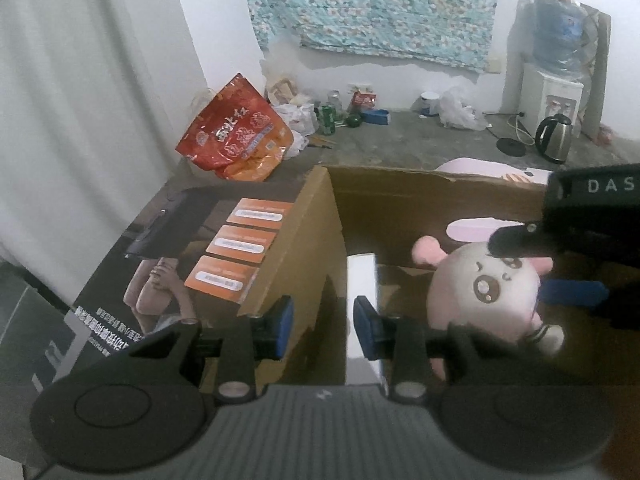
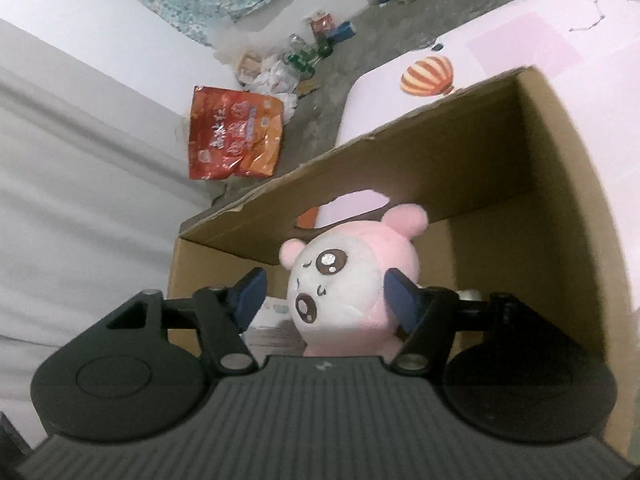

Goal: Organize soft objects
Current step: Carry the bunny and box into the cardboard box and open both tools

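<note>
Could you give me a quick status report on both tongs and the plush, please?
Left tongs open, astride the box wall. Right tongs open around the plush, one pad touching. Plush inside the box. Nothing in the way.

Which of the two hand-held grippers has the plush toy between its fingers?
The right hand-held gripper: its blue pads flank the pink-and-white plush toy. The left hand-held gripper straddles only a cardboard divider.

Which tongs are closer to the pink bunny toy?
Right. The right tongs straddle the pink bunny toy; the left tongs sit beside it, by the box wall.
</note>
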Motion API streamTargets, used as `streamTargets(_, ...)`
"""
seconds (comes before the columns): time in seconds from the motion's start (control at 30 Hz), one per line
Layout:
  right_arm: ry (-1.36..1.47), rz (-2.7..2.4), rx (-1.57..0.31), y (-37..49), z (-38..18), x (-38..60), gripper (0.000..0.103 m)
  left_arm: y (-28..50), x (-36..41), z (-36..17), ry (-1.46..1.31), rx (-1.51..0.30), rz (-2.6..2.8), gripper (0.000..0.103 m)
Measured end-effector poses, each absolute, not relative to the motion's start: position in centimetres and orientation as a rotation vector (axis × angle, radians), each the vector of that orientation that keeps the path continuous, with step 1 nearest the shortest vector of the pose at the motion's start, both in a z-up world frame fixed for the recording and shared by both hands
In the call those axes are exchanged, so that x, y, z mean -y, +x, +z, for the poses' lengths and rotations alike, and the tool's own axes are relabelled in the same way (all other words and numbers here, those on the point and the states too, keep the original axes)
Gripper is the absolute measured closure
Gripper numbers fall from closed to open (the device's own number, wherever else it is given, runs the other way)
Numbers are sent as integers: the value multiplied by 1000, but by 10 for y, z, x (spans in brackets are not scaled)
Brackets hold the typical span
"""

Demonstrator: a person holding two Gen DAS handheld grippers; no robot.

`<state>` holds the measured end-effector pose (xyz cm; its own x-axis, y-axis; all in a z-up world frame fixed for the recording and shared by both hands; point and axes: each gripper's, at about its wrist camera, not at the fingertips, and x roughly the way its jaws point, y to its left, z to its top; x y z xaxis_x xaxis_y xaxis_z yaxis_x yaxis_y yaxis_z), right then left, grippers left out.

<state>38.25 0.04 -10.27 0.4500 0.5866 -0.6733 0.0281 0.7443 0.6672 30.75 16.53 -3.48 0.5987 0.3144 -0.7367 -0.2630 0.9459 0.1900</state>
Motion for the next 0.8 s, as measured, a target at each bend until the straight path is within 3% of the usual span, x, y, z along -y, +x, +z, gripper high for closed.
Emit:
streamTargets(0.2,721,458,-1027,381,-86,13,48,299,-169,-23,35,-856,331,67)
streamTargets(0.3,748,509,-1008,371,-69,28,48,290,-167,-12,4,-845,313,62)
streamTargets(0.5,765,607,-923,337,-20,96,48,259,-150,20,-11,-797,237,44)
streamTargets(0.67,721,614,-850,287,16,178,47,225,-127,50,-22,-772,153,21)
streamTargets(0.8,677,579,-804,234,34,256,44,189,-98,73,-11,-726,61,11)
